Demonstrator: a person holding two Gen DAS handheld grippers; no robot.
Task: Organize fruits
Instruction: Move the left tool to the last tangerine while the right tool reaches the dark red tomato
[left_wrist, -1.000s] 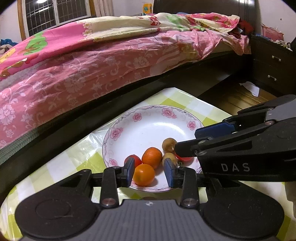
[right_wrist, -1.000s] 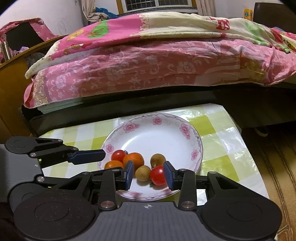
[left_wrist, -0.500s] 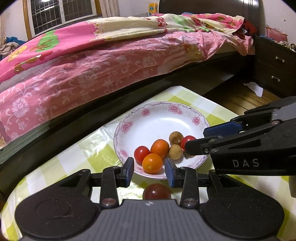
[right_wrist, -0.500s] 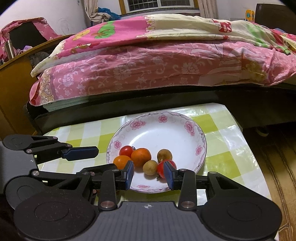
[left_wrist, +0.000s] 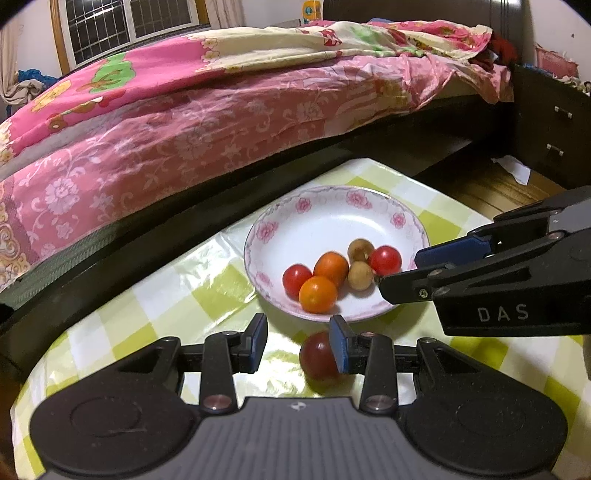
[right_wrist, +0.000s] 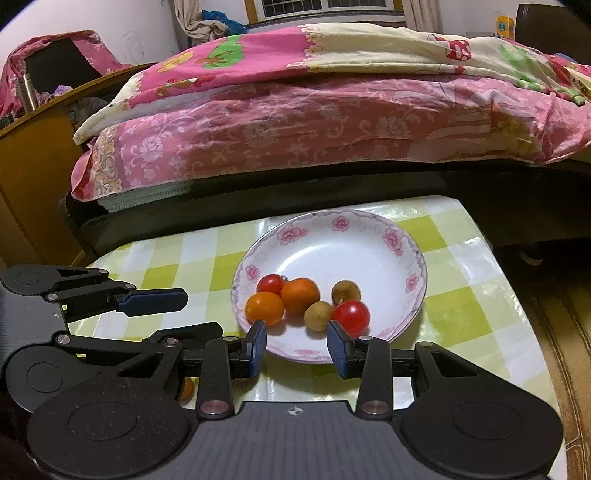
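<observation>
Left wrist view
Left tongs (left_wrist: 298, 341): released, spread wide over the surface (left_wrist: 173, 295).
Dark red fruit (left_wrist: 318, 355): on the surface just outside the plate (left_wrist: 332, 221), against the tongs' right pad.
Plate contents: two oranges, two tomatoes, two brown fruits.

Right wrist view
Right tongs (right_wrist: 297, 349): released, at the plate's (right_wrist: 406, 254) near rim.
Red tomato (right_wrist: 351, 314): on the plate, near the right pad.

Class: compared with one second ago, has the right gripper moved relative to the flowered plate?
Yes. The right gripper has drawn back toward the plate's near rim, leaving the red tomato lying free.
</observation>
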